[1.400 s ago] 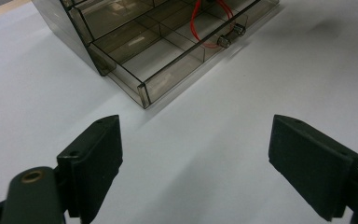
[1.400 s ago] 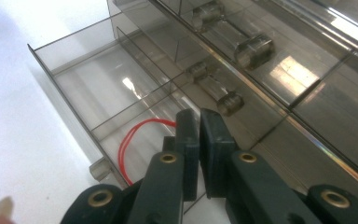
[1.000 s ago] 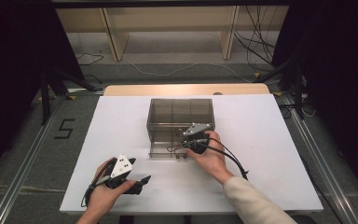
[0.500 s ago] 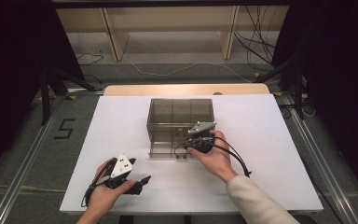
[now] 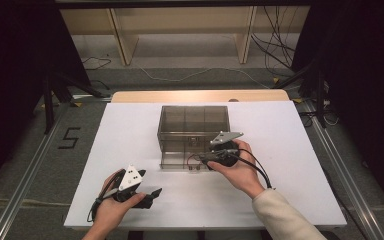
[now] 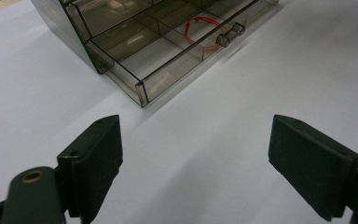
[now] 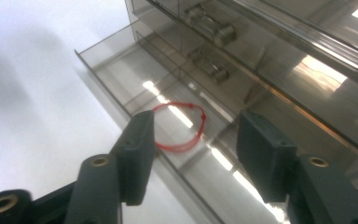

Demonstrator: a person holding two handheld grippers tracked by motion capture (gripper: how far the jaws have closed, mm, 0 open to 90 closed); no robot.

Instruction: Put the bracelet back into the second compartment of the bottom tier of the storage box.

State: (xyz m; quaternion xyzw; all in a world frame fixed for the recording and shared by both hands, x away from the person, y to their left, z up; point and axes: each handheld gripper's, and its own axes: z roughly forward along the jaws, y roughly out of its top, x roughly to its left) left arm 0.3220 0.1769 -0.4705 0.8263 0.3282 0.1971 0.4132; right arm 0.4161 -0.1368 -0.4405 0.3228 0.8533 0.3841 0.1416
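Note:
A smoky clear drawer cabinet [image 5: 194, 122] stands mid-table with its lower drawer [image 5: 176, 161] pulled out. A thin red loop [image 7: 200, 126] lies flat in one compartment of that drawer [image 7: 116, 74], also seen as the red loop [image 6: 189, 32] from the left gripper view. My right gripper [image 5: 204, 159] hovers just over the drawer. Its jaws have just been opening and stand apart, right gripper [image 7: 196, 140], with nothing pressed between them; the loop rests below. My left gripper [image 5: 152, 196] lies near the front left edge, open and empty, left gripper [image 6: 196, 158].
The white table [image 5: 290, 150] has bare room on both sides of the cabinet. The drawer's front wall [image 6: 168, 79] with its two small knobs [image 6: 223, 39] faces the person. A cable [image 5: 260, 172] trails from the right gripper.
The right hand has drawn back slightly to the right and upward from the drawer. The left hand and its gripper have stayed put.

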